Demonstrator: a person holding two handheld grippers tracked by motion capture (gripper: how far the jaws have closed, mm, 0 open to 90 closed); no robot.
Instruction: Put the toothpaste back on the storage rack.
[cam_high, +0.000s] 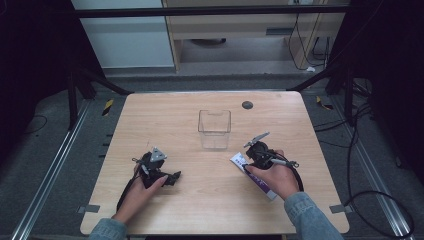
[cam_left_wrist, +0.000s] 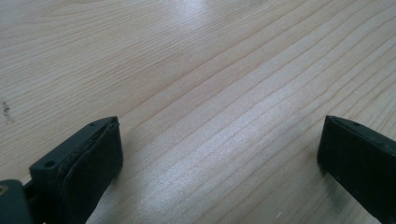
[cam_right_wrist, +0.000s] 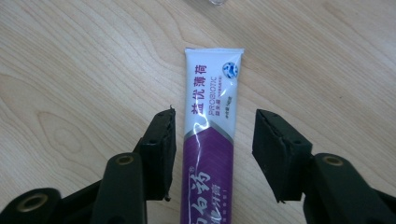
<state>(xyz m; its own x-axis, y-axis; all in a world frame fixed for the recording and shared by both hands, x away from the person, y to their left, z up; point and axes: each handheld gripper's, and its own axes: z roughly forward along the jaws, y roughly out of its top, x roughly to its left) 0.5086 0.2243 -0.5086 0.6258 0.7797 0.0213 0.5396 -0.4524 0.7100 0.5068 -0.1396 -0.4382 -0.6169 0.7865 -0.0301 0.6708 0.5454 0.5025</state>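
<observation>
I have the right gripper (cam_high: 248, 161) down over the toothpaste tube (cam_right_wrist: 210, 135), which lies flat on the wooden bench (cam_high: 200, 210) at my right, just on the near side of the clear plastic box (cam_high: 214, 128). From above, the tube (cam_high: 257, 179) runs slantwise under my right hand (cam_high: 275, 177), its white crimped end pointing toward the box and its purple end toward the bench's near edge. In the right gripper view the tube passes between the two jaws: the left one sits right at the tube's edge, perhaps just touching it, while the right one stands off with bare wood showing in the gap. So these jaws are partly parted and straddle the tube without clamping it.

The left gripper (cam_high: 175, 176) rests low at the bench's near left, well apart from the tube, in my left hand (cam_high: 145, 192). In the left gripper view its jaws stand wide apart with nothing but wood grain between them.

The box stands upright near the middle of the bench, and a small dark round plug (cam_high: 247, 105) sits farther back.
</observation>
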